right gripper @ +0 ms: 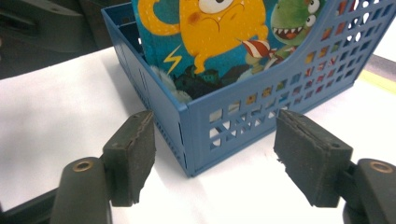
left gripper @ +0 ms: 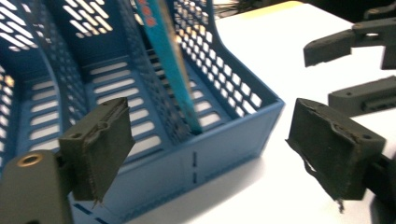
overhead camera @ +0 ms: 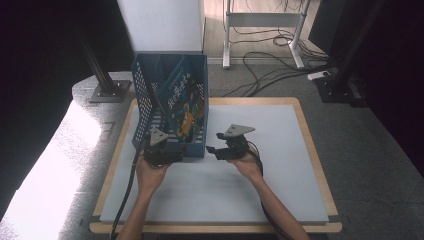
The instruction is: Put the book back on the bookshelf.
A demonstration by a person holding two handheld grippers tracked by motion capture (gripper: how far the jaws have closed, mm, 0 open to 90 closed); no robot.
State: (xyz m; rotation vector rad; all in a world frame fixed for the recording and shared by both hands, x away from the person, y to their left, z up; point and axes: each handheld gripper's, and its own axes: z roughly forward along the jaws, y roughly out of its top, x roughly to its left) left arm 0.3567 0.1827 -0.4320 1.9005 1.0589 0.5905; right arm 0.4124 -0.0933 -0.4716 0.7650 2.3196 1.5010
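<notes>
Here the blue file rack (overhead camera: pixel 170 107) stands on the white worktop (overhead camera: pixel 260 190), toward its far left, with a picture book (overhead camera: pixel 184 102) leaning upright in its right-hand compartment. The left gripper (overhead camera: pixel 161 150) sits at the rack's near front wall, its fingers (left gripper: pixel 100 144) spread wide with nothing clamped; the rack's front corner shows in the gap between them. The right gripper (overhead camera: pixel 220 149) hovers just beside the rack's near right corner, its fingers (right gripper: pixel 133 156) likewise apart and holding nothing. Both hands rest low over the worktop, the two grippers near each other
</notes>
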